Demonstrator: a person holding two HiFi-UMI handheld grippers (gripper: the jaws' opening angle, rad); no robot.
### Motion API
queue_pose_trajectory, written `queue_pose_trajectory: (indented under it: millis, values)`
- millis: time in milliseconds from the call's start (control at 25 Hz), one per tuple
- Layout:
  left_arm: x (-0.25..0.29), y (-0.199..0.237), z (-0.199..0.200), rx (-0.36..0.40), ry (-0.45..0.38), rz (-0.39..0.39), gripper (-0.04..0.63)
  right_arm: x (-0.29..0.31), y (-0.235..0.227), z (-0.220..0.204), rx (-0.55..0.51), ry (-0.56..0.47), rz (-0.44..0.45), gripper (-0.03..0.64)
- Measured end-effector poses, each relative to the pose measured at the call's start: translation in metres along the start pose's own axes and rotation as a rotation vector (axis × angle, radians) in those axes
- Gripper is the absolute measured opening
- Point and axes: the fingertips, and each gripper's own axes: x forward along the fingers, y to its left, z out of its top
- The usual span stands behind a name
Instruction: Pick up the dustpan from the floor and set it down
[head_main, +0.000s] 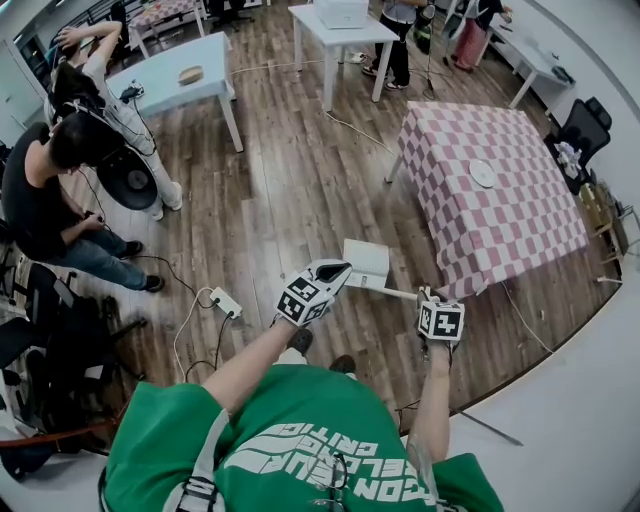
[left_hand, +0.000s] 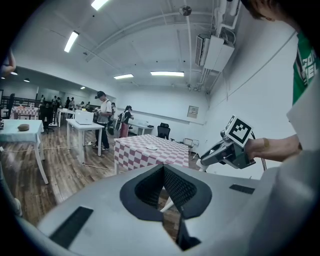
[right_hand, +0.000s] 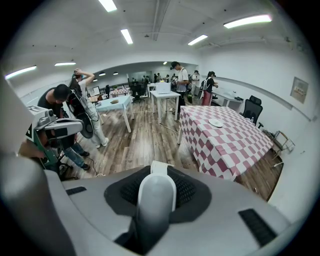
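My right gripper (right_hand: 159, 172) clamps white plastic long-handled dustpan (right_hand: 156, 200), pointing downward; only head view shows pan, centre frame. Left gripper (left_hand: 163, 170) jaws together, empty, near level.

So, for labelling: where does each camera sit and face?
Head view: on the person's head, steeply down at the floor; green shirt, arms, left gripper, right gripper show.
Left gripper view: on that gripper, over closed jaws, toward the checked table; right hand shows.
Right gripper view: on that gripper, over jaws clamping the dustpan handle.
Shared: all show the checked table.
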Motion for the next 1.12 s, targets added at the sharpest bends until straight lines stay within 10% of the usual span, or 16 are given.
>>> queue_pose_trajectory:
  millis: [1120]
  values:
    - [0.009, 0.000, -0.001, -0.015, -0.004, 0.011, 0.003, 0.017, -0.012, -0.010, -0.011, 0.033, 0.000, 0.107]
